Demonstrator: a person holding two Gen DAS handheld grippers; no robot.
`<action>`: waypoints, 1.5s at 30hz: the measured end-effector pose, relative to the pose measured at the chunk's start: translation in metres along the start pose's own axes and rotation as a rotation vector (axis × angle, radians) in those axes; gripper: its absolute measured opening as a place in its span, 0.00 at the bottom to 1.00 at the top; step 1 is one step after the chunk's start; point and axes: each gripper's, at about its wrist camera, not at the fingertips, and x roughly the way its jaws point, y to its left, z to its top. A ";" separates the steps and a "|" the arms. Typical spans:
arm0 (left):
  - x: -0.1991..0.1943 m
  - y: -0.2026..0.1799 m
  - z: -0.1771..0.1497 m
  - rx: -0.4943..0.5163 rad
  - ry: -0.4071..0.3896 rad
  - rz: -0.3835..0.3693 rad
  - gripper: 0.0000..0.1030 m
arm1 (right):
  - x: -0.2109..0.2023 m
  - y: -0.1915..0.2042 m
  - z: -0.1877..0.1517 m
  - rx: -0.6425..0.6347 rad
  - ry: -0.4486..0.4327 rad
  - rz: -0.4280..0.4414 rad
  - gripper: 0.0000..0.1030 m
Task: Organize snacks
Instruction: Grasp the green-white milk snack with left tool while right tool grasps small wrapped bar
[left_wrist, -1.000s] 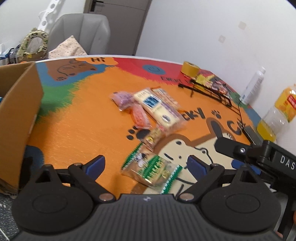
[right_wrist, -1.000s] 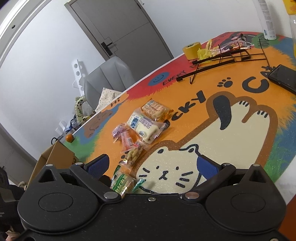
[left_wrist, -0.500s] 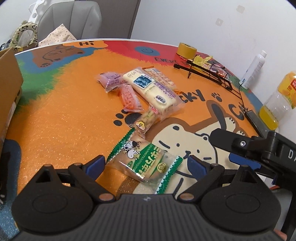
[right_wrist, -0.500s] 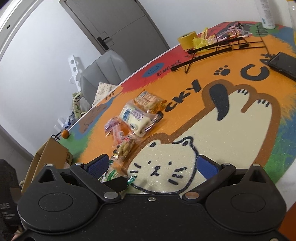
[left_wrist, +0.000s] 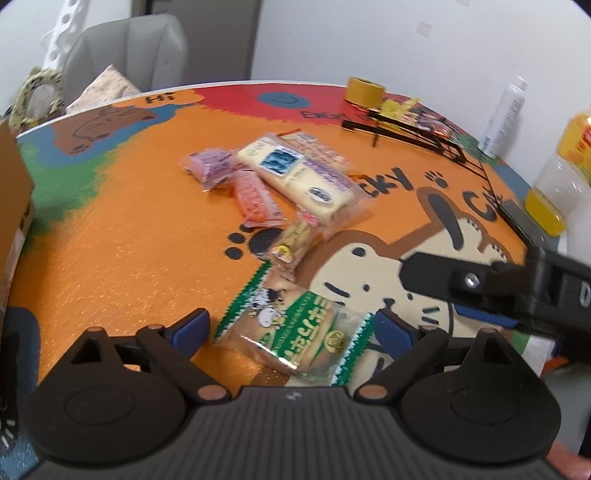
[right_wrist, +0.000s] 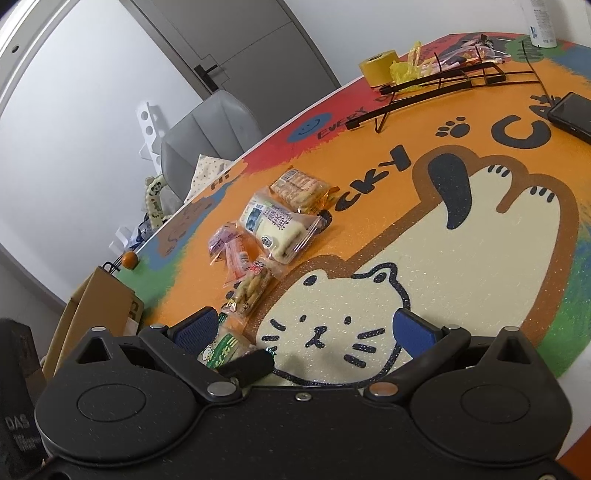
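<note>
On the worktop (left_wrist: 122, 236), near its front edge, lay item one: a green-and-white snack packet (left_wrist: 295, 328), flat, with crimped zigzag ends. It sat between the spread fingers of the left gripper (left_wrist: 293, 328), which stood wide and empty, one blue pad at each end of the packet; contact could not be told.

Handling, as judged: light, soft and crinkly film over what looked like a bready filling that would crush under a hard squeeze; the film likely slippery. Best taken across the narrow middle of the body, not by the crimped ends, which would fold.

Further items, grouped just behind the first:
- small bag of stick biscuits (left_wrist: 291, 245), touching or overlapping the large packet;
- large cream bread packet (left_wrist: 299, 177);
- pink-orange sachet (left_wrist: 255, 199);
- purple sachet (left_wrist: 208, 166);
- orange-wrapped biscuit pack (right_wrist: 299, 186), behind the bread.

Right gripper (right_wrist: 306, 332): fingers wide, holding nothing, hovering over the cat drawing, beside the left gripper.

Also present: black wire rack (right_wrist: 443, 83) at the far side with some wrappers on it, judged the likely destination; yellow tape roll (left_wrist: 364, 90); cardboard box (left_wrist: 13, 184) at left.
</note>
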 end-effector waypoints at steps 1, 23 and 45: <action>0.001 -0.003 -0.001 0.026 0.002 0.009 0.92 | 0.000 -0.001 0.000 0.003 0.000 -0.003 1.00; -0.016 0.048 0.013 -0.078 -0.092 0.094 0.50 | 0.029 0.029 0.000 -0.038 0.025 0.005 0.98; -0.026 0.096 0.024 -0.213 -0.153 0.078 0.50 | 0.071 0.076 0.017 -0.146 0.018 -0.106 0.62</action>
